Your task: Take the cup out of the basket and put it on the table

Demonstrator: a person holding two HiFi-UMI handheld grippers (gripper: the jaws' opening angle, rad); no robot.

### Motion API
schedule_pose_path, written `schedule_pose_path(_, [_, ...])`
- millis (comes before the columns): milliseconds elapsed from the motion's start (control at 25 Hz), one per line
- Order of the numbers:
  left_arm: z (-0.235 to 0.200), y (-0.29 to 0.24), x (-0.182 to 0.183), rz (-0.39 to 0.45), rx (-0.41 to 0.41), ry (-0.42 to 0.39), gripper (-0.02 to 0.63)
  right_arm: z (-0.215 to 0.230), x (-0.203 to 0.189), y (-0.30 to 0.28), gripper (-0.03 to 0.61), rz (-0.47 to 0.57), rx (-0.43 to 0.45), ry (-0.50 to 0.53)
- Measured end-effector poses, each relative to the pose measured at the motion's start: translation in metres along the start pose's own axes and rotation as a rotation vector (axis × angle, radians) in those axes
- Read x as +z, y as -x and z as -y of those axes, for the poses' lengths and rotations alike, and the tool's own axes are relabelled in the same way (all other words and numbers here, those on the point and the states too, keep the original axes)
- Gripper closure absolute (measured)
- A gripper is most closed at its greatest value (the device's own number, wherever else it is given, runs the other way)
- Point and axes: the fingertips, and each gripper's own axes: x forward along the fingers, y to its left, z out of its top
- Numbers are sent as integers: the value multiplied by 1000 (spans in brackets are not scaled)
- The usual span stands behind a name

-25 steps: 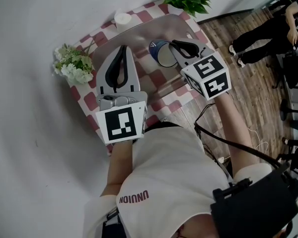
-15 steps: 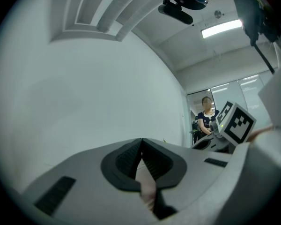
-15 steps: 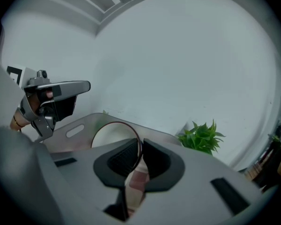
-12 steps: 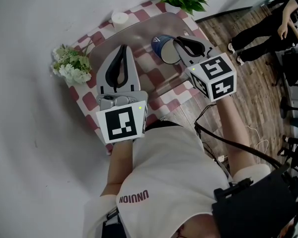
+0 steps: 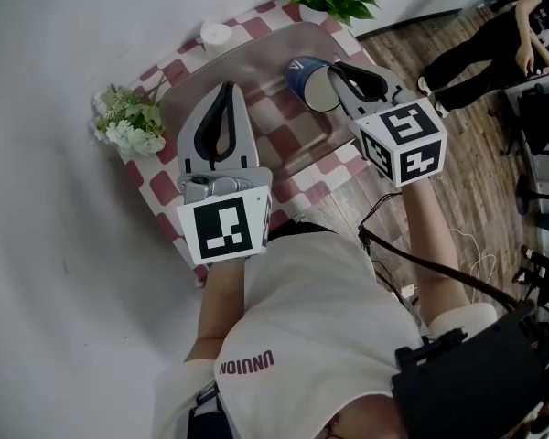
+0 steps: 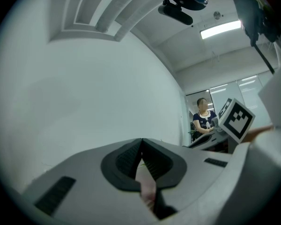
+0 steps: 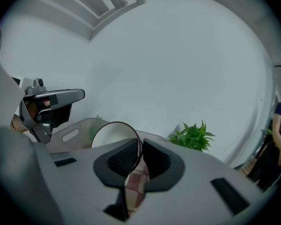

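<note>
White wall, wood floor; table [image 5: 169, 188] under red-white checked cloth. Right gripper [image 5: 334, 69] pinches blue cup [image 5: 302, 73] by rim, cup wall between pads, mouth tilted back toward gripper. Cup appears clear of basket floor, basket [image 5: 256, 58] beneath jaws. Left gripper [image 5: 224, 90], off to its left, pressed together, nothing held.

Judged: lift-out in hand. Next: carry cup sideways past basket wall to bare cloth, right it, lower, release.

Writing: shirt [image 5: 293, 309] print reads "UNUION"; white mark on cup illegible.

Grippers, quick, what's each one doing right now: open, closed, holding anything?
Left gripper: closed, holding nothing.
Right gripper: closed on the rim of the blue cup.
</note>
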Motion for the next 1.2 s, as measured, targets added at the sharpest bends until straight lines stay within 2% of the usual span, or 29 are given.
schedule_pose_path(200, [4,-2,0,-1,-9,2,600,10,2,5,528,17,-24,-29])
schedule_pose_path(360, [6,-3,-4,-9,-21,-28,600,19,1,9,528,28,-49,-50])
schedule_pose_path(520, [11,-5,-1,-3,-22,3,600,30,0,16,528,36,-76,-73])
schedule_pose_path(1200, [23,-7,2,2,-49,-12,600,70,-4,41,528,70,-175,-140])
